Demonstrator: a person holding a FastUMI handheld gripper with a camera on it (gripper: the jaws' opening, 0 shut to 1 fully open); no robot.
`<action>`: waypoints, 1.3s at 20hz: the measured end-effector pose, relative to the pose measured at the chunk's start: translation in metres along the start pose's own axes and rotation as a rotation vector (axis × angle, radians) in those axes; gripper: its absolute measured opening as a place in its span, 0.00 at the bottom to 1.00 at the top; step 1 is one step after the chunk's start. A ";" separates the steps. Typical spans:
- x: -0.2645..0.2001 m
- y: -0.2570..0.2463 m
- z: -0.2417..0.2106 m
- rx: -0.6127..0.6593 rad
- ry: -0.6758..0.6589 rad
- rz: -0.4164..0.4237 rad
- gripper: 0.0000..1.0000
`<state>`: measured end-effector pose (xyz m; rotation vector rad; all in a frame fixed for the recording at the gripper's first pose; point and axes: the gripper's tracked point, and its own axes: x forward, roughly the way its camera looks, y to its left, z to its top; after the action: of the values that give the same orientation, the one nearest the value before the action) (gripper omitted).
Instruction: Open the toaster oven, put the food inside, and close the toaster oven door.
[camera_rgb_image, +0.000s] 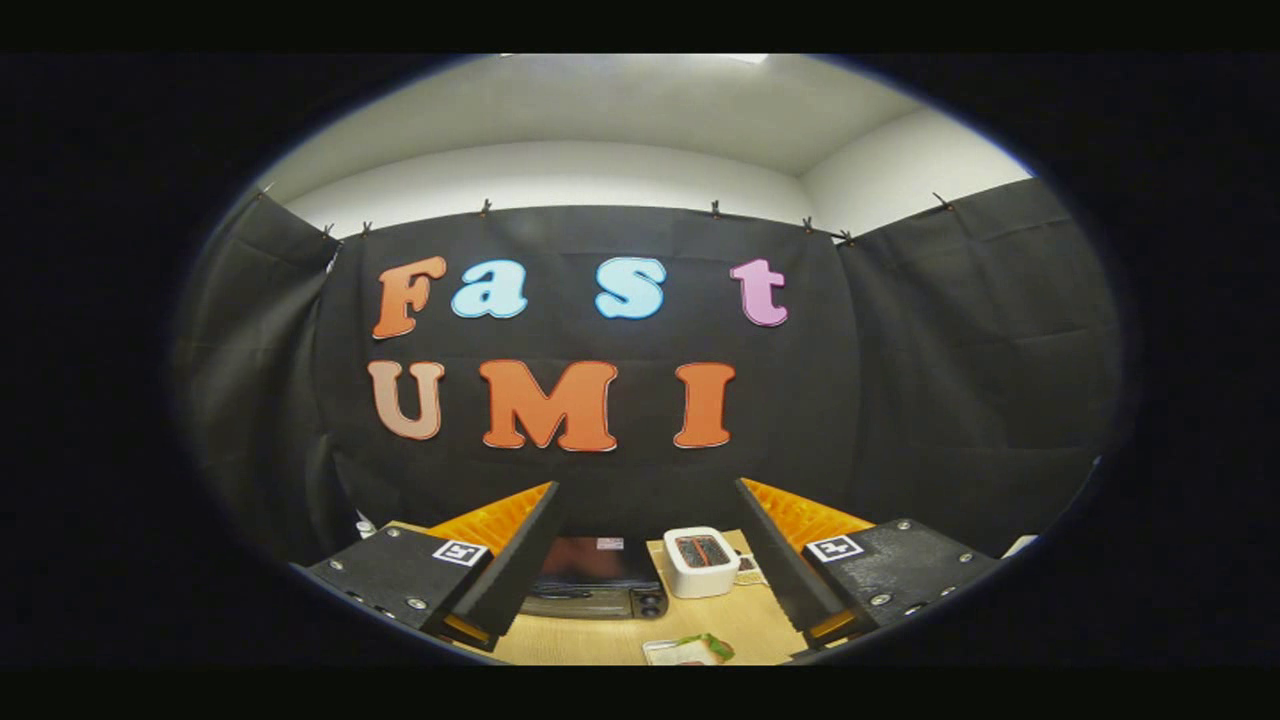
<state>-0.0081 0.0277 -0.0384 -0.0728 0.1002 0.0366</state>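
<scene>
**Gripper held wide above the table, oven door closed, food on its plate**

The gripper (645, 560) hangs high over a light wooden tabletop (600, 640), its two fingers spread well apart with nothing between them but open air and the things far below. The left finger (520, 560) slants in from the lower left; its mount carries a small square black-and-white marker (460, 552).

Just inside that left finger, toward the tabletop's far edge, sits the toaster oven (597, 578). It is dark, with a glass door that shows a dull reddish reflection, and the door looks closed. A dark handle runs below the glass, and one or two round knobs (652, 603) sit at the oven's right end. The left finger covers the oven's left end.

To the right of the oven, close beside it, stands a white pop-up toaster (701, 561) with dark slots in its top. Something small and patterned lies just beyond it on the right, too small to make out.

Nearer, at the tabletop's near edge and between the two fingers, a white plate (668, 655) holds the food (708, 645), something green with a touch of red; its kind cannot be told at this size.

The right finger (775, 560) slants in from the lower right, its mount bearing a second marker (834, 548).
</scene>
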 end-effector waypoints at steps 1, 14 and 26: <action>0.003 0.003 -0.002 0.003 -0.004 0.007 1.00; 0.080 0.096 -0.117 -0.006 0.101 0.132 1.00; 0.158 0.159 -0.299 -0.048 0.369 0.182 1.00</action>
<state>0.1133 0.1693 -0.3621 -0.1181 0.4743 0.2072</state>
